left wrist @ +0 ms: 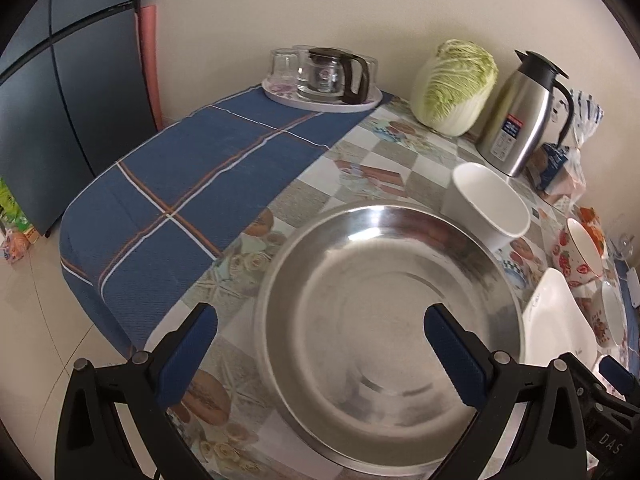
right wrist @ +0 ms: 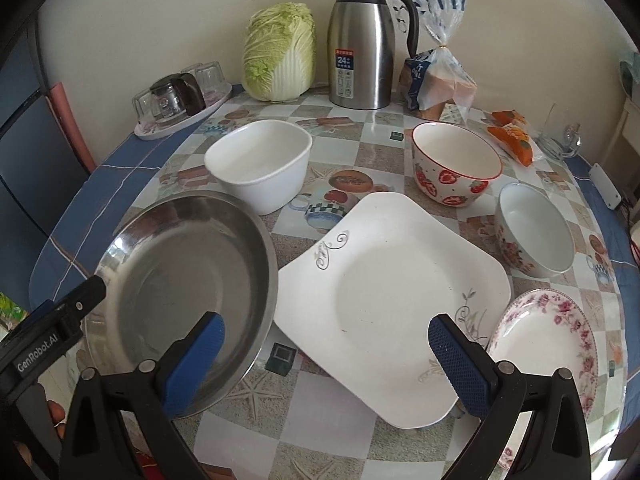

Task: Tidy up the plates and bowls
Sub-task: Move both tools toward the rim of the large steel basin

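Observation:
A steel plate (left wrist: 384,320) (right wrist: 188,280) lies on the table at the front left. My left gripper (left wrist: 320,344) is open, its jaws either side of the plate's near left rim. My right gripper (right wrist: 326,352) is open over the near edge of a square white plate (right wrist: 384,292). A white square bowl (right wrist: 260,160) (left wrist: 488,204) stands behind the steel plate. A strawberry bowl (right wrist: 452,168), a flowered bowl (right wrist: 532,232) and a pink-flowered dish (right wrist: 548,344) stand to the right.
At the back stand a cabbage (right wrist: 280,56), a steel thermos jug (right wrist: 360,44), a bread bag (right wrist: 436,80) and a tray of glasses with a glass pot (right wrist: 180,100). Orange snack packets (right wrist: 512,136) lie at the right. A blue cloth (left wrist: 192,184) covers the table's left side.

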Tool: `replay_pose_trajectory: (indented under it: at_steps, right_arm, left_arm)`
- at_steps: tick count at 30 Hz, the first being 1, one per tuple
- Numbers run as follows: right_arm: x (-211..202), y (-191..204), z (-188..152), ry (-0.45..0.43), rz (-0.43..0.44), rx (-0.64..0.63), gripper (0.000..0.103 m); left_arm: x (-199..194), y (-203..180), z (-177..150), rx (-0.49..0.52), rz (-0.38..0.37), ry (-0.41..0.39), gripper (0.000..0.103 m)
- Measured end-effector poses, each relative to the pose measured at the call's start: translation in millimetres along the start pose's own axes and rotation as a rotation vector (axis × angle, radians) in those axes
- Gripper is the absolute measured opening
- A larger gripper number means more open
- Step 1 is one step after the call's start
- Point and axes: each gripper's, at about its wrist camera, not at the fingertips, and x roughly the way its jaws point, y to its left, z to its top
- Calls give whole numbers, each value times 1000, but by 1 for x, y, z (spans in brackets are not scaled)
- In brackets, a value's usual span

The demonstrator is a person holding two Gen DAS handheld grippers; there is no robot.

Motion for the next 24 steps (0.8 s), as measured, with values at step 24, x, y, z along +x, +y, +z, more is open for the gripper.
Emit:
replay_pose_trajectory:
  at_steps: [24]
  right_arm:
    - [32, 38, -8, 98, 39, -79, 91]
  left_arm:
    - [34, 36, -11, -28, -52, 103, 103]
